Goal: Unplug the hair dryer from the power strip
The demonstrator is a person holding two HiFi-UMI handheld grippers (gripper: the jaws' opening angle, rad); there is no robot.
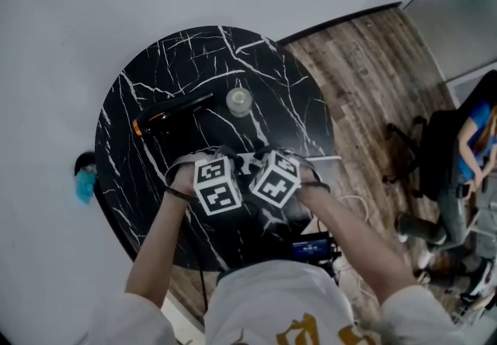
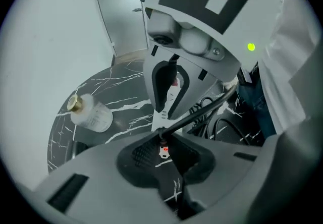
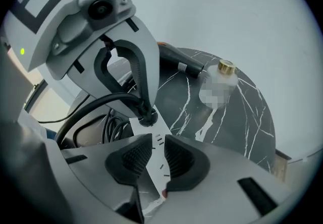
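On the round black marble table [image 1: 140, 180] my two grippers stand tip to tip. My left gripper [image 2: 164, 142] is shut on a black plug [image 3: 145, 116] seated in the white power strip [image 3: 154, 137]. The plug's black cable [image 3: 91, 102] arcs away to the left. My right gripper [image 3: 154, 156] points down at the strip's top, its pads a narrow gap apart. The strip is wider than that gap and lies under the pads. The black hair dryer [image 1: 167, 116] lies at the far left of the table. In the head view the marker cubes hide the strip.
A small clear bottle with a gold cap [image 1: 238, 100] stands past the grippers. Coiled black cables [image 3: 108, 127] lie beside the strip. A device with a lit blue screen [image 1: 311, 245] sits at the table's near edge. A seated person [image 1: 466, 149] is far right on the wood floor.
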